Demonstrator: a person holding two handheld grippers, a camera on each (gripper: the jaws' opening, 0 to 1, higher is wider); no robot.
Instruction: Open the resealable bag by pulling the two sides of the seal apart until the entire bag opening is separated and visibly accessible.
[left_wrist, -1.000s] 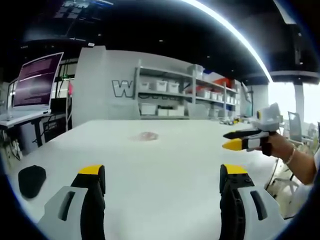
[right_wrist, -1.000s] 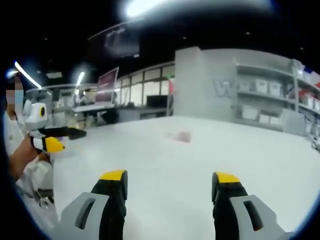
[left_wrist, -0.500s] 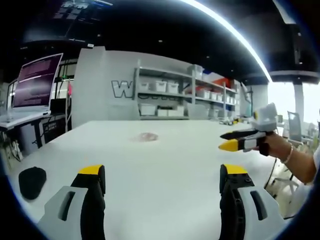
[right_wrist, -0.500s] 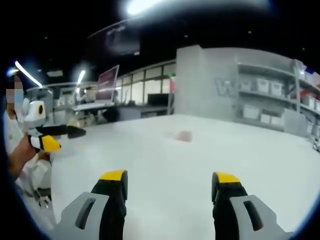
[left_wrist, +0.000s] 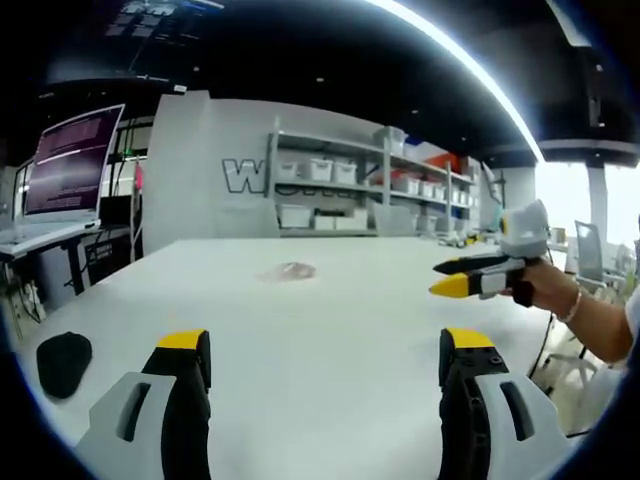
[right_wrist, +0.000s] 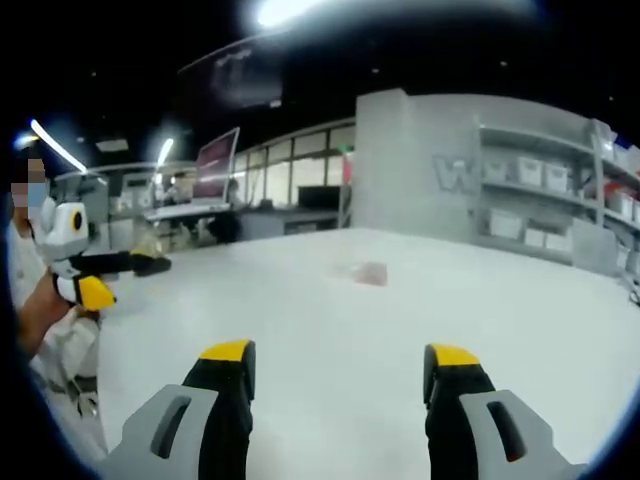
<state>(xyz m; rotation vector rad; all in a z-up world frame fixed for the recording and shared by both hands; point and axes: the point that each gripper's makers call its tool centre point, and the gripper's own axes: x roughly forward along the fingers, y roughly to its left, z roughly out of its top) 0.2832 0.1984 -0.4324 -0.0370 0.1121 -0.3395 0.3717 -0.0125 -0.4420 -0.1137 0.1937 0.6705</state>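
While the small translucent resealable bag (left_wrist: 288, 271) lies untouched mid-table, left gripper (left_wrist: 325, 352) and right gripper (right_wrist: 340, 362) gape empty; nothing begun.

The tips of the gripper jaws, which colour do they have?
Yellow, on black jaws; clearest in the left gripper view, on the left gripper.

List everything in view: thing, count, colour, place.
resealable bag: one, clear and pinkish, flat mid-table, far from both grippers.
table: one, white, under both grippers.
dark object: one, black, at the table's left edge.
monitor: one, purple screen, on a desk at left.
shelving: one unit, grey with white bins, at the back wall.
left gripper: one, grey, black, yellow-tipped, jaws apart, empty.
right gripper: one, same colours, jaws apart, empty.
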